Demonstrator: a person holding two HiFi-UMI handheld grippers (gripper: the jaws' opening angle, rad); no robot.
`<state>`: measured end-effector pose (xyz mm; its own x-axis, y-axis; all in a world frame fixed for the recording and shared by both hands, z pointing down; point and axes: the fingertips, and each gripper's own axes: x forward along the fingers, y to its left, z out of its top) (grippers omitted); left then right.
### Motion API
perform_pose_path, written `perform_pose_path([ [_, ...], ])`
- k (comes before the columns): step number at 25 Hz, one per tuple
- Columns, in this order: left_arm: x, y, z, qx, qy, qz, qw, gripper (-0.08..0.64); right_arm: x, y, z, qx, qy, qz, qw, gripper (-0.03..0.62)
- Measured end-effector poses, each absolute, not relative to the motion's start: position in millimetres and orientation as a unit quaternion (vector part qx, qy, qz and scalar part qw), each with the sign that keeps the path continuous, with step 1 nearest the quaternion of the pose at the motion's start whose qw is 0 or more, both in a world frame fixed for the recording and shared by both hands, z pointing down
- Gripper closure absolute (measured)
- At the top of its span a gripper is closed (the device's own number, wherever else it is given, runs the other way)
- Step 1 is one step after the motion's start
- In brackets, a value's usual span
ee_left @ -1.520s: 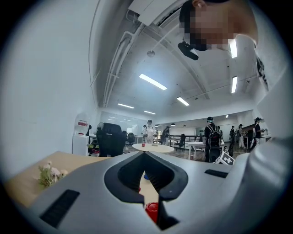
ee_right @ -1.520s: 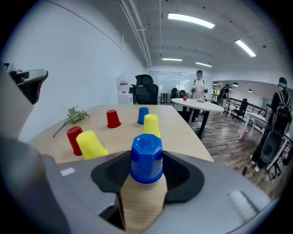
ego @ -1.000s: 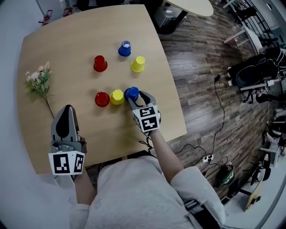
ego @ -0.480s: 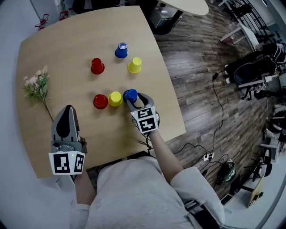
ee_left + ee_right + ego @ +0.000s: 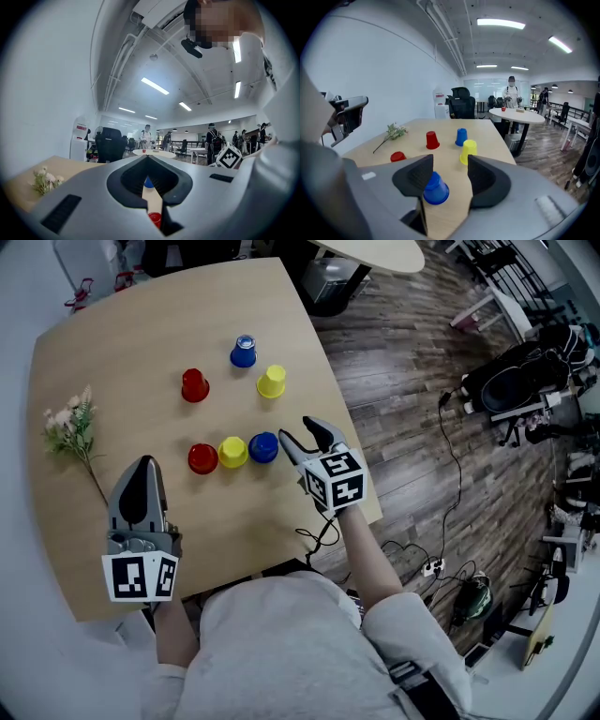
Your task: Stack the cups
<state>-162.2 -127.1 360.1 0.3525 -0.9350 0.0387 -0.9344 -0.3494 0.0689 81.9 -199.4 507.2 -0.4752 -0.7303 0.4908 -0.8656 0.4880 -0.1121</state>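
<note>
Head view: a flower sprig (image 5: 70, 432) is laid at the left of the surface (image 5: 122, 329). The left hand-held gripper (image 5: 142, 465) is held shut and empty near the front edge. A red cup (image 5: 202, 457), yellow cup (image 5: 232, 452) and blue cup (image 5: 263, 446) are lined up upside down; a far red cup (image 5: 194, 385), far blue cup (image 5: 244, 352) and far yellow cup (image 5: 272, 382) are spread behind. The right hand-held gripper (image 5: 306, 434), its jaws just opened wide, is held empty beside the blue cup.

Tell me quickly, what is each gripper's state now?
Left gripper: closed, empty.
Right gripper: open, jaws just been opening, nothing between them; upside-down blue plastic cup beside it.
</note>
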Motion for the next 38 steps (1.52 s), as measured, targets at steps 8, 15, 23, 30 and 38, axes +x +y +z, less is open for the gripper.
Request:
perform_pose_path([
  [8,-153,-125,354,0.821,-0.571,-0.005,0.032,0.552,103,-265,464,0.468,-0.85,0.146,0.193,0.351],
  [15,-162,-114,355,0.795,-0.606,0.011,0.033,0.552,95,-291,528,0.455,-0.839,0.203,0.218,0.351],
  [23,-178,-100,363,0.757,-0.652,0.03,0.044,0.552,89,-318,573,0.459,-0.832,0.201,0.239,0.351],
  [30,-191,-91,367,0.741,-0.668,0.051,0.046,0.552,79,-338,592,0.481,-0.826,0.178,0.236,0.354],
  [38,-184,-95,361,0.76,-0.647,0.043,0.037,0.552,78,-319,545,0.481,-0.839,0.166,0.191,0.408],
])
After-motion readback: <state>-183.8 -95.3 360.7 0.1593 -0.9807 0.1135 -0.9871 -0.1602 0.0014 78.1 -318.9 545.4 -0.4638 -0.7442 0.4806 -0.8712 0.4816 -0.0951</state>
